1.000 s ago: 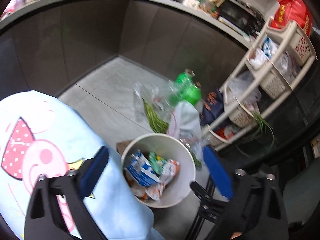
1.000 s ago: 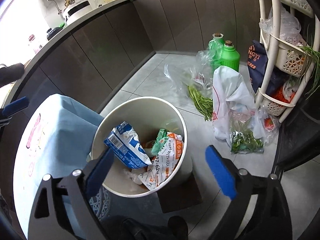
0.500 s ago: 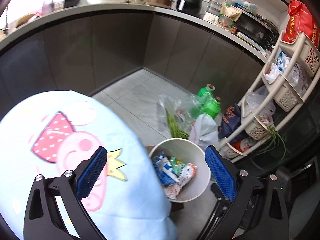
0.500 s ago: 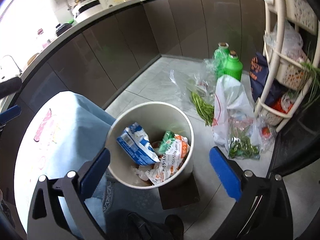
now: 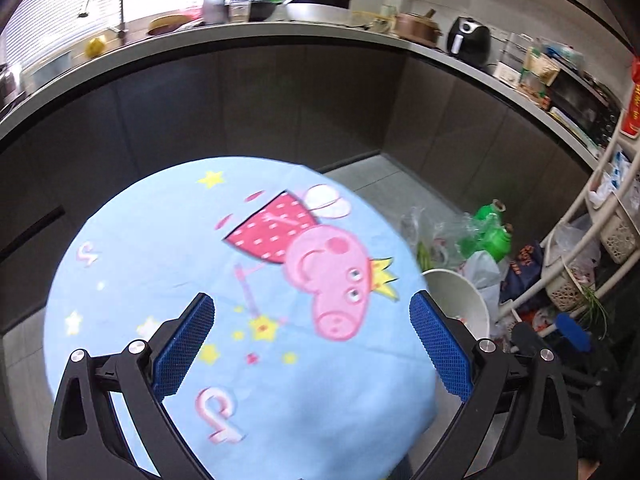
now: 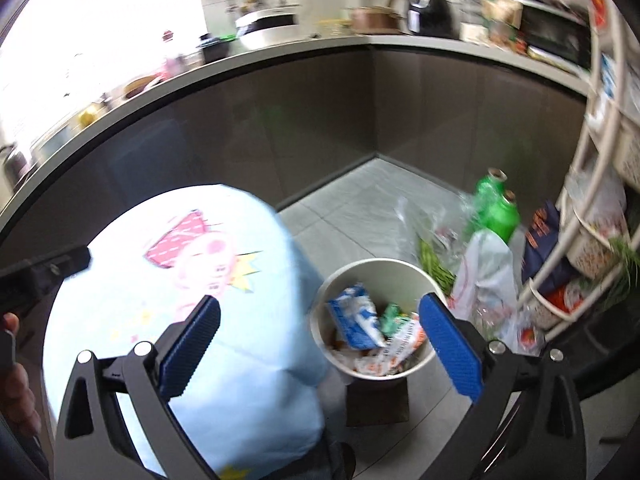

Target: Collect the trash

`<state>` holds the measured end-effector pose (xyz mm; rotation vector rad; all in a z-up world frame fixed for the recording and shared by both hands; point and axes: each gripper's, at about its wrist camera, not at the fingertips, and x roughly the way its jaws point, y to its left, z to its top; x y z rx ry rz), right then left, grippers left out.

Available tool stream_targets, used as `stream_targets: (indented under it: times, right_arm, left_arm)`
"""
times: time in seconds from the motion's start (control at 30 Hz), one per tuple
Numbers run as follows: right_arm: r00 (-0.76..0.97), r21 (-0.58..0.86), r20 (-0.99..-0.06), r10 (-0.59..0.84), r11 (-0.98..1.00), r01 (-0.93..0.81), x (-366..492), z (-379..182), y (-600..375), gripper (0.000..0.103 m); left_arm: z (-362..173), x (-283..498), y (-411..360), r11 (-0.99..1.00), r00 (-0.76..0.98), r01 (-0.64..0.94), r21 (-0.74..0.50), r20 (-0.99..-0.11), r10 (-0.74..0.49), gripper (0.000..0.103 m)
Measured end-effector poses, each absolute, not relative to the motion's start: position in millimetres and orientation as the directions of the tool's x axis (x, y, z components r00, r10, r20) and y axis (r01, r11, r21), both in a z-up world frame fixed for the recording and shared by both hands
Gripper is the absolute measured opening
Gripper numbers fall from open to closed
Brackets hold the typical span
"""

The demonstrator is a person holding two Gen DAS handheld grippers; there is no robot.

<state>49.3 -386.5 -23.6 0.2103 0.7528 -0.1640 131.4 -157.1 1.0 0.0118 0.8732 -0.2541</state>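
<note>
My left tool (image 5: pixel 312 344) hangs above the round table (image 5: pixel 140 248) with its jaws spread wide and nothing between them. My right tool (image 6: pixel 320 340) is just as wide and just as bare, poised over the gap between the table's edge and the bin (image 6: pixel 332 284) that stands on the floor beside it.

As far as I can judge, the collecting is mostly done. The blue cartoon cloth on the table shows no scrap, wrapper or carton anywhere I can see. The trash sits in the bin: a blue and white carton (image 6: pixel 354 320) leaning against the near wall, a small green packet (image 6: pixel 390 314) next to it, and a white and orange wrapper (image 6: pixel 404 340) lying across the heap. From the left camera only the bin's rim shows past the table edge, so the contents are read from the right view alone.

What may be left is on the floor beyond the bin: a white plastic bag (image 6: pixel 486 272), clear bags with green vegetables (image 6: pixel 434 264), and two green bottles (image 6: pixel 500 212) near the rack (image 6: pixel 560 256). The right view is smeared by motion, so I cannot say for certain whether those are rubbish or groceries; they look more like stored shopping to me. If so, nothing remains to pick up.
</note>
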Motion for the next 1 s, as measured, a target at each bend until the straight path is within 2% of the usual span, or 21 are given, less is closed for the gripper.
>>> stream_targets:
  times: [0.2,0.47,1.0]
  right_arm:
    - [0.71,0.071,-0.704,-0.026,0.992,0.106,53.1,-5.0,-319.7,0.1]
    - [0.696,0.031,-0.718,-0.027,0.997,0.071,50.0,1.5,-266.1,0.1]
    - [0.698,-0.007,-0.715,-0.037,0.999,0.047,51.9,6.7,-238.8,0.1]
  left_arm:
    - [4.8,106.6,-95.0,0.992,0.637,0.117,-0.055,-0.762,-0.117,0.094]
    - [1.8,79.3,-33.6,0.999,0.644,0.035,-0.023,-0.764,-0.04,0.094]
    - [-5.2,70.8,-12.2,0.999,0.629,0.018,-0.046,-0.776,-0.047,0.094]
